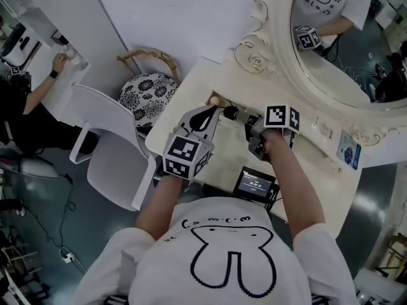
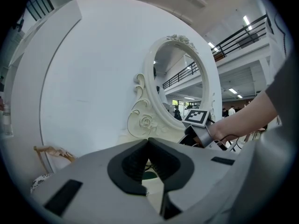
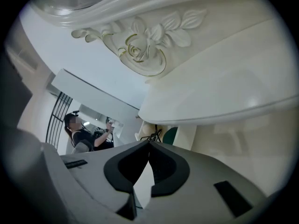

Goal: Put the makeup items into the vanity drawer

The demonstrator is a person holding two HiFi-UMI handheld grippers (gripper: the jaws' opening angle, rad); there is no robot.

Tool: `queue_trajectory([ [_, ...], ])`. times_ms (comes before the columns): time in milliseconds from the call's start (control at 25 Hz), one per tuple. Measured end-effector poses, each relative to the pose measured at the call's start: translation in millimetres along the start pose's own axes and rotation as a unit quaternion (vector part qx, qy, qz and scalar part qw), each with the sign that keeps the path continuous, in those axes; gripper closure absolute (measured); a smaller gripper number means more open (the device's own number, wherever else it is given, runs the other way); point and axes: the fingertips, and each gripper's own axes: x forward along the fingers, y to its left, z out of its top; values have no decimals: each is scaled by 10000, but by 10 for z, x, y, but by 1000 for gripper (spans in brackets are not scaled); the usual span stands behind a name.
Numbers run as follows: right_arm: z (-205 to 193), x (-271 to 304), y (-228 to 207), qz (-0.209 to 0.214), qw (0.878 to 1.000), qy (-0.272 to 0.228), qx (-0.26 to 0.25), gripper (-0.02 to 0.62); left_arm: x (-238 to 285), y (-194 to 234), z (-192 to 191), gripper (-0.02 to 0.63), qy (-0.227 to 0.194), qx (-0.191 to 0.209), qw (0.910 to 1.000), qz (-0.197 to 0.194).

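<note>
Head view: left gripper [image 2: 148, 140] and right gripper [image 3: 149, 143] hover over the vanity [image 1: 193, 89]. Both pairs of jaws are together, empty.

Counter [image 1: 196, 89]: cream.
Mirror frame [image 1: 255, 57]: cream, rose relief.
Stool cushion [image 1: 147, 91]: black-and-white floral.
Chair [image 1: 108, 164]: white.
T-shirt [image 1: 232, 259]: white, black rabbit outline.

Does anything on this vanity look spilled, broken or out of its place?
Nothing stands out. The vanity top shows no spill or damage, the mirror looks whole, and the left gripper and right gripper both have jaws together with nothing between them.
</note>
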Motion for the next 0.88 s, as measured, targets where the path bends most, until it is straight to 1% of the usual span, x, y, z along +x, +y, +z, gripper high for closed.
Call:
queue_trajectory([
  [160, 29, 69, 37, -227, 9958, 141, -876, 601, 15, 74, -22, 604, 22, -51, 10000, 29],
  [240, 34, 114, 35, -375, 9901, 197, -1339, 601, 22, 94, -29, 603, 32, -67, 10000, 26],
  [320, 30, 152, -19, -626, 9807, 281, -1833, 601, 27, 104, -28, 603, 31, -66, 10000, 12],
  [400, 25, 185, -80, -892, 9658, 393, -2402, 601, 27, 124, -21, 603, 22, -63, 10000, 12],
  [520, 36, 235, -113, -1161, 9387, 504, -3208, 601, 16, 174, -21, 603, 20, -72, 10000, 48],
  [720, 53, 344, -138, -1448, 9042, 639, -3967, 600, -25, 271, -47, 603, 41, -86, 9999, 118],
  [760, 47, 364, -145, -1529, 8944, 676, -4149, 600, -35, 287, -50, 603, 43, -85, 9999, 128],
  [800, 34, 387, -151, -1618, 8818, 719, -4371, 598, -46, 301, -54, 603, 45, -84, 9999, 135],
  [880, 3, 424, -157, -1838, 8524, 771, -4833, 593, -61, 313, -60, 603, 45, -85, 9999, 136],
])
